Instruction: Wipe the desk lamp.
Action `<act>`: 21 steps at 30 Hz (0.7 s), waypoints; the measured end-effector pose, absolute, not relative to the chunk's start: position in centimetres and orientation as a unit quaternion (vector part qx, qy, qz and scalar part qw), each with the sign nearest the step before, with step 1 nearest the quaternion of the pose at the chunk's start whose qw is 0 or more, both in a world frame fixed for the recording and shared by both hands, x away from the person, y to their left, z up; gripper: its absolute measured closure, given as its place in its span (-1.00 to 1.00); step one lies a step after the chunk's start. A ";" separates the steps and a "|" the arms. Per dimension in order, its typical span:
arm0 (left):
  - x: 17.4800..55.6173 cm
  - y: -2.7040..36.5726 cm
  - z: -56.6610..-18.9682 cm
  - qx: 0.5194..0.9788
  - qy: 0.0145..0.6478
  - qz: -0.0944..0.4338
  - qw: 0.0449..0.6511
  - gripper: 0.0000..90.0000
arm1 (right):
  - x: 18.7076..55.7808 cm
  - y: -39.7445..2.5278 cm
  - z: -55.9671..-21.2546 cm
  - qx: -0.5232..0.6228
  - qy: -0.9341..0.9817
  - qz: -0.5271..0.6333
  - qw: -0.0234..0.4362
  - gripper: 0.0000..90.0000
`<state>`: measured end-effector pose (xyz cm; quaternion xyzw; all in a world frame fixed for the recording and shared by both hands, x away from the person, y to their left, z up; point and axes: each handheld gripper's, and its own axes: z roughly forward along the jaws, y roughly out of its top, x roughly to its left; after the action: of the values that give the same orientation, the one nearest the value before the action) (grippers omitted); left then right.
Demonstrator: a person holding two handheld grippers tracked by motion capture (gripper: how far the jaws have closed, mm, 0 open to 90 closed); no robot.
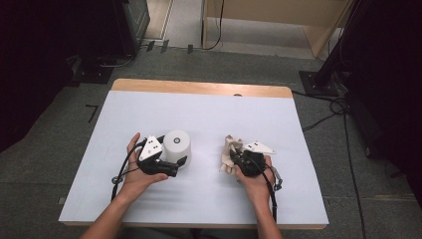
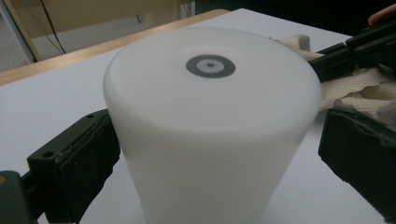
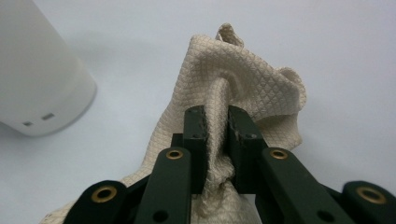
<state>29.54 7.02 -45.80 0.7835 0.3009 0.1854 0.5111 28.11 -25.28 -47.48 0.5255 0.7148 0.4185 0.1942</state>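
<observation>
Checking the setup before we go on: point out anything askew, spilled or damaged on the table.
Nothing stands out. The white cylinder stands upright between the open jaws of the left hand-held gripper. The cream cloth is bunched, but only because the right hand-held gripper pinches a fold of it. No spill or damage shows.

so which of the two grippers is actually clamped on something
The right gripper: its jaws are pinched on a fold of the beige waffle-weave cloth. The left gripper stands open, its jaws on either side of the white cylinder.
</observation>
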 end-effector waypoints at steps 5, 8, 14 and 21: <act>28.4 8.2 -45.4 0.778 0.298 0.178 0.523 -1.00 | 28.6 -24.1 -48.5 0.497 0.752 0.388 0.192 0.24; 27.8 8.6 -45.2 0.777 0.296 0.177 0.527 -1.00 | 28.9 -23.8 -48.7 0.493 0.759 0.385 0.180 -0.20; 26.7 10.0 -45.0 0.777 0.296 0.175 0.527 -1.00 | 28.7 -24.5 -47.8 0.487 0.761 0.398 0.163 -0.65; 25.8 12.6 -45.8 0.772 0.324 0.189 0.513 -1.00 | 28.4 -26.2 -46.8 0.484 0.751 0.420 0.160 -0.70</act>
<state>25.79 12.61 -45.76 0.7720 0.3243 0.1893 0.5129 28.43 -26.19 -46.81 0.4838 0.7508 0.4202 0.1605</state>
